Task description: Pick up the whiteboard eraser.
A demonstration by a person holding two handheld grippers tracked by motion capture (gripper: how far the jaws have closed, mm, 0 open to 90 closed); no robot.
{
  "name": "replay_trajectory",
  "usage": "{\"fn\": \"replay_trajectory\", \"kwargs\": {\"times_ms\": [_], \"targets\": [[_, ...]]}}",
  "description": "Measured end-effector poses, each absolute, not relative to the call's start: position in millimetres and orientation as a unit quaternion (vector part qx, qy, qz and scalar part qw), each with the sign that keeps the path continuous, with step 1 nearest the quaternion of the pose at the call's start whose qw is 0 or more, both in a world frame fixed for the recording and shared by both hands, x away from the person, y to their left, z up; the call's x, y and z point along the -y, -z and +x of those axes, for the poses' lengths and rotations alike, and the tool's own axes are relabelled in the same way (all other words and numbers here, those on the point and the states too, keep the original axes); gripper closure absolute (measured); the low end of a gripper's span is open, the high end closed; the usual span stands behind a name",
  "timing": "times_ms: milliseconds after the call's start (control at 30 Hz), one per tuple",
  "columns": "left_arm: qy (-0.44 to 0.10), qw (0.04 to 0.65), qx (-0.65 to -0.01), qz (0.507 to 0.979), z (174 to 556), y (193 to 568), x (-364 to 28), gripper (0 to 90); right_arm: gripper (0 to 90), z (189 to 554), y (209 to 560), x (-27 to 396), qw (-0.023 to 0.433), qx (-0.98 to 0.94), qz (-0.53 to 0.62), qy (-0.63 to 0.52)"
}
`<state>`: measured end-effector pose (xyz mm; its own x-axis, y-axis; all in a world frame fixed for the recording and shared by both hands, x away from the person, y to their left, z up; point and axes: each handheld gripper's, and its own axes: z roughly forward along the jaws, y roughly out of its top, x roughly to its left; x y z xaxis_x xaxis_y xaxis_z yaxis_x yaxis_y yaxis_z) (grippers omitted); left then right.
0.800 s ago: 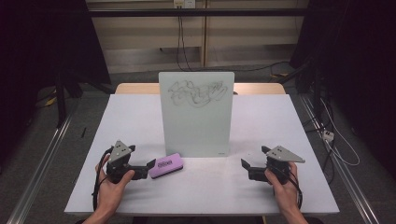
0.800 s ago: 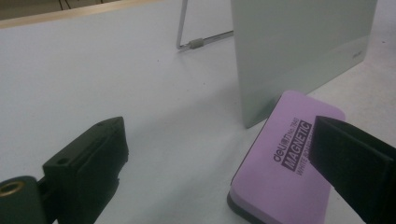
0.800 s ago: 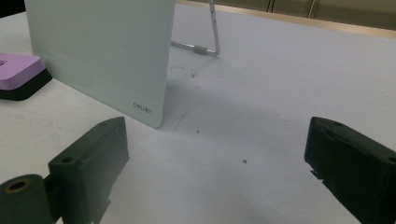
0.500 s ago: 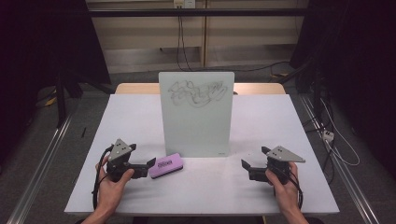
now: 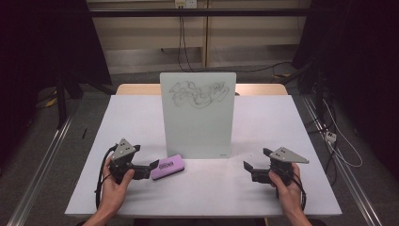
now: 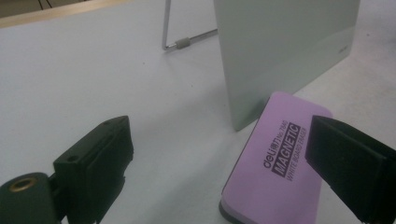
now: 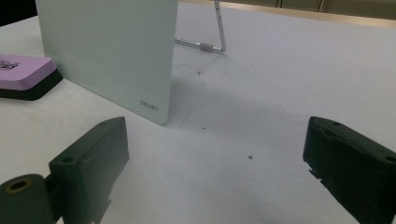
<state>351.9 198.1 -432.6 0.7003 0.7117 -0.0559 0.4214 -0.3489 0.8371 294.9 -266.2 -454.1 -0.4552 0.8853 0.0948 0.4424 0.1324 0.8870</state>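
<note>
The purple eraser [image 6: 275,172] reads "deli MAGNETIC WHITE BOARD ERASER"; the whiteboard [image 7: 112,51] corner says "deli". My left gripper [image 6: 219,158] stands open, the eraser lower right between its jaws, untouched. My right gripper [image 7: 215,163] is open, empty.

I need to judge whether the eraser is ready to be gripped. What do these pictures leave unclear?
- Eraser: its near end is cut off by the bottom edge of the left gripper view; the jaw at the right covers one corner.
- Eraser's far end in the right gripper view: hidden behind the whiteboard.
- Scribbles on the whiteboard, high view: too small to read.
</note>
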Motion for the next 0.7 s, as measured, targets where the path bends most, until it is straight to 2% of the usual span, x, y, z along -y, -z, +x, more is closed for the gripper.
{"fn": "replay_trajectory", "kwargs": {"times_ms": [267, 367, 700], "targets": [[-0.142, 0.438, -0.342, 0.819, 354.4, 429.6, -194.6, 7.5, 6.1, 296.2, 455.4, 262.9, 0.235, -0.718, 0.463, -0.464], [-0.150, 0.424, -0.330, 0.830, 353.7, 430.4, -192.2, 7.5, 5.7, 296.5, 455.7, 263.1, 0.234, -0.720, 0.462, -0.462], [-0.123, 0.400, -0.289, 0.861, 356.2, 430.1, -181.9, 6.6, 5.7, 298.3, 456.7, 262.9, 0.231, -0.720, 0.464, -0.462]]}}
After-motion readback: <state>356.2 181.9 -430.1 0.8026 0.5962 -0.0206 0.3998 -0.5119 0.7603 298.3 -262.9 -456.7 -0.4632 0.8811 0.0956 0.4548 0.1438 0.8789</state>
